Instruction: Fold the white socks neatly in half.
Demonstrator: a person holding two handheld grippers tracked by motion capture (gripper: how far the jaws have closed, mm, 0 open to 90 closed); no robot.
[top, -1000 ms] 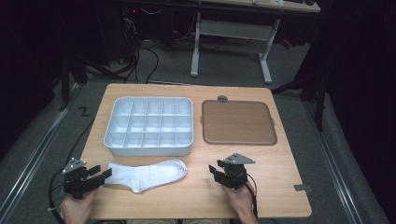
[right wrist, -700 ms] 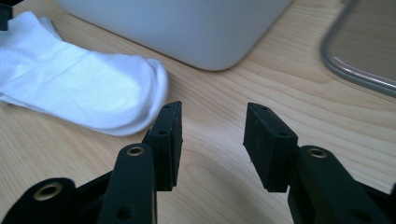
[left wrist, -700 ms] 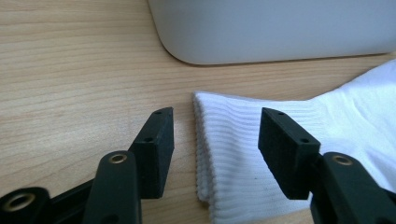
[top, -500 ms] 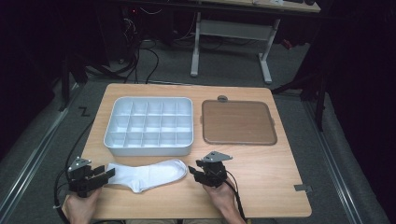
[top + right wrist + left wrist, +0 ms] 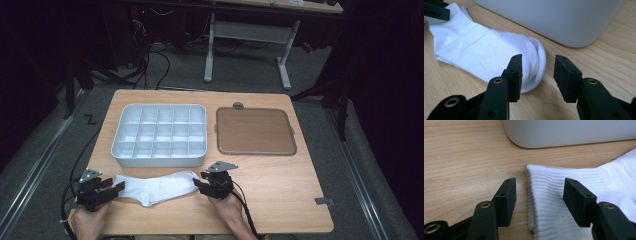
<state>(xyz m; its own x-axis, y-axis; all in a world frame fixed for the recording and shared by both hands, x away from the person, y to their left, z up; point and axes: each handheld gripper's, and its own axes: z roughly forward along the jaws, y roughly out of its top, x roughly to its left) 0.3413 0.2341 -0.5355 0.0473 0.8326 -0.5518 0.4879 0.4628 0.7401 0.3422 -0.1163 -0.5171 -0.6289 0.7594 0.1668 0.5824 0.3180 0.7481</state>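
Lying flat on the wooden table [image 5: 280, 200], the white sock [image 5: 160, 187] sits along the near edge, just in front of the grey compartment tray [image 5: 160, 135], cuff toward the person's left, toe toward the right. Left gripper [image 5: 112, 189] is at the cuff end: jaws apart, ribbed cuff edge [image 5: 541, 195] between them, one jaw over bare wood, the other over the fabric, no pinch visible. Right gripper [image 5: 199, 184] is at the toe end; jaws moderately apart and just been closing, rounded toe [image 5: 536, 62] at the gap, left-hand jaw over the sock, other jaw over wood, pads not pressing on it. Brown flat tray [image 5: 255, 131] sits beside the grey one, well apart from both grippers. Both hands low at the table's near edge.
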